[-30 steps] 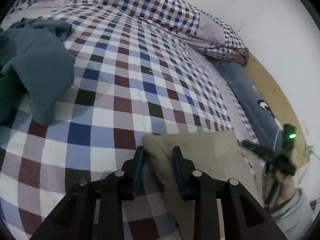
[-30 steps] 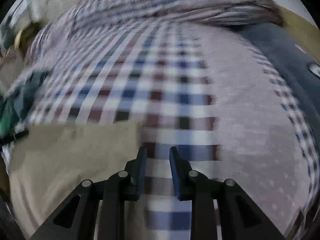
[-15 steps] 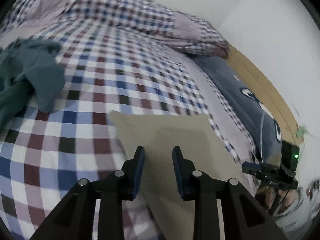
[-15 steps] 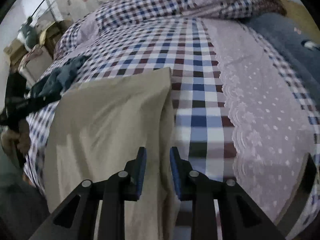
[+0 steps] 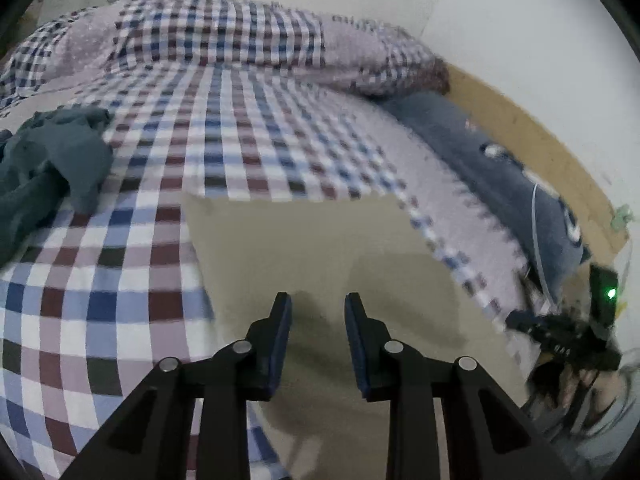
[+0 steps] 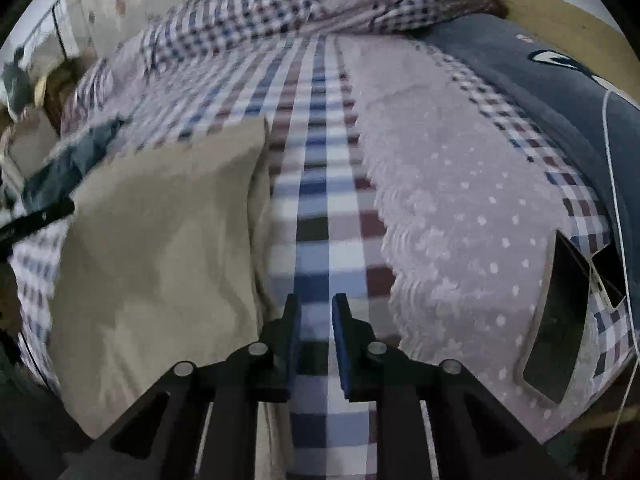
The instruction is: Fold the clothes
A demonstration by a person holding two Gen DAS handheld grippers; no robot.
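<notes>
Now a folded beige garment (image 5: 320, 248) lies flat on the checked bedspread (image 5: 132, 280), both grippers above it with nothing held.

Seen from the left wrist, the left gripper (image 5: 317, 304) hovers over the near part of the beige cloth, its jaws apart and empty. The right gripper (image 6: 313, 304) sits just beside the garment's right edge, over bare checks, jaws slightly apart and also empty. A crumpled teal garment (image 5: 48, 160) lies well apart to the left on the bed. At the far end a checked quilt (image 5: 240, 40) is bunched up. A dark blue pillow (image 6: 540, 92) runs along the right side, with a phone (image 6: 560, 320) lying near it.
</notes>
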